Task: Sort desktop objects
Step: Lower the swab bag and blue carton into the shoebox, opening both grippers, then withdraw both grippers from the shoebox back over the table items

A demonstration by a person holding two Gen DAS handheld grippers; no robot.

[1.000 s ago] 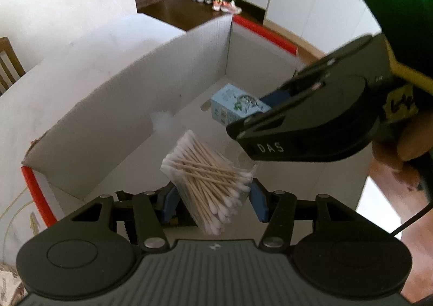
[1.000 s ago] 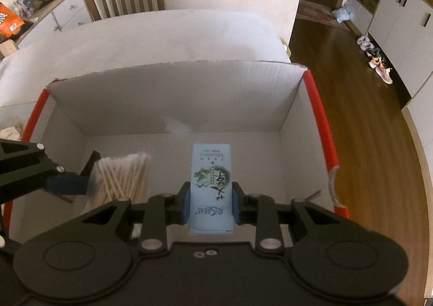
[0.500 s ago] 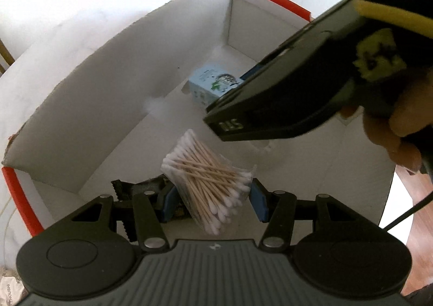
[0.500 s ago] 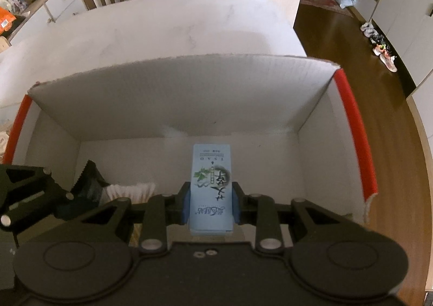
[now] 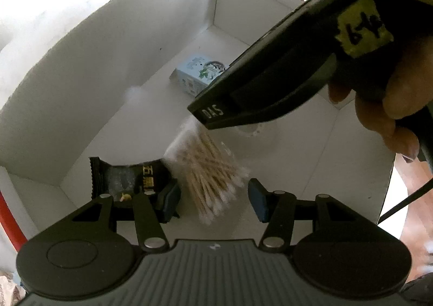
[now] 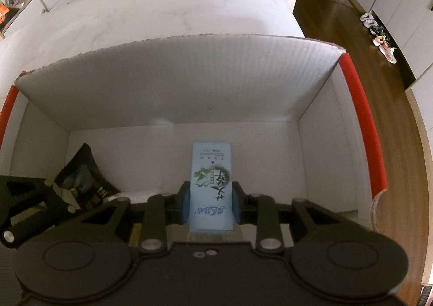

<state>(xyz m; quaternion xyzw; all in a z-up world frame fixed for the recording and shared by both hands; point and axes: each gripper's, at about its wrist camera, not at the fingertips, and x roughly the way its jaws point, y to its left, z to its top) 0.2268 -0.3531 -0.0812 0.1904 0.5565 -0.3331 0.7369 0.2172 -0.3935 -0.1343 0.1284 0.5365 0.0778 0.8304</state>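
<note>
**Operator:** State of the left gripper (image 5: 213, 200)?

**Technician:** The jaws stand part-way apart. The cotton swab packet (image 5: 211, 179) lies between them and reaches out toward 12 o'clock, with its long axis running roughly 11 to 5 o'clock. It is blurred, and there is a gap at the right-hand pad. Whether the pads pinch it cannot be told.

**Operator:** What lies beside it?

**Technician:** A black snack packet (image 5: 127, 181) lies on the box floor at 9 o'clock, partly behind the left finger.

**Operator:** And the right gripper (image 6: 211, 203)?

**Technician:** It is clenched on the light-blue carton (image 6: 211, 184), with one blue pad on each long side. The carton's long axis runs 6 to 12 o'clock, straight along the fingers. It sits well inside the cardboard box (image 6: 354, 106), low over a bare part of the floor.

**Operator:** Which relation governs the next move?

**Technician:** Probably the clearance below each item. Both are already inside the walls, each nearest its own hand. The carton points at the far wall, so letting go should lay it lengthwise. The swabs would land just right of the snack packet.
</note>
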